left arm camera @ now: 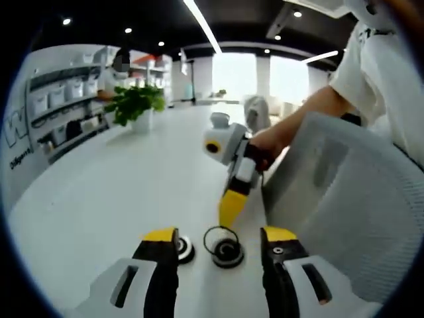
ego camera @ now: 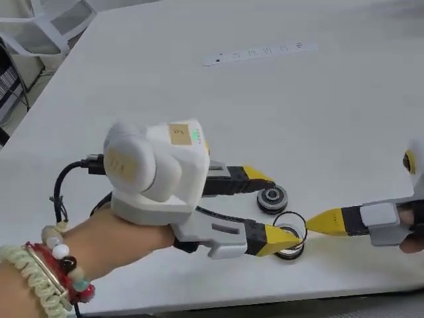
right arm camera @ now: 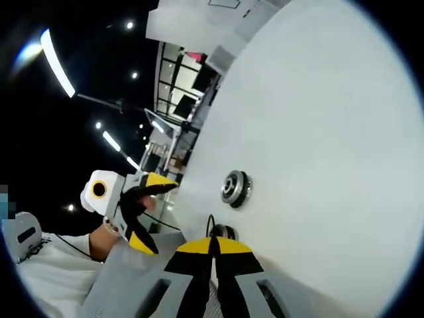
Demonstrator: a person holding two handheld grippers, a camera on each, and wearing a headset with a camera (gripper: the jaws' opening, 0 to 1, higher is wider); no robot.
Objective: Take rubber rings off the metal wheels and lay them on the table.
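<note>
Two metal wheels lay flat near the front edge of the white desk [ego camera: 199, 99], toward its right end. The left gripper [ego camera: 281, 207], held in a hand [ego camera: 126, 238] with beaded bracelets [ego camera: 56, 265] at the wrist, reached in from the left with its jaws spread wide and nothing clamped between them. The farther wheel [ego camera: 272, 197] sat in the gap between the yellow tips, apart from both. The nearer wheel [ego camera: 290, 248] lay at the tip of the jaw closer to the front edge; contact between tip and wheel could not be made out. A thin black rubber ring [ego camera: 289, 213] stood up as a loose loop over the nearer wheel, partly off it, lower part hidden behind the jaw tip. The right gripper [ego camera: 318, 223] came in from the right end of the desk, low and nearly level, jaws pressed together into one yellow point. That point met the right side of the loop, and from the right gripper view the black line ran straight down into the closed tips, so the ring appeared pinched there. A white power strip [ego camera: 262, 52] lay well apart, toward the far edge of the desk. In the left gripper view a potted plant [left arm camera: 134, 103] stood at the far end of the desk and a grey mesh chair back [left arm camera: 344, 192] stood to the right.
</note>
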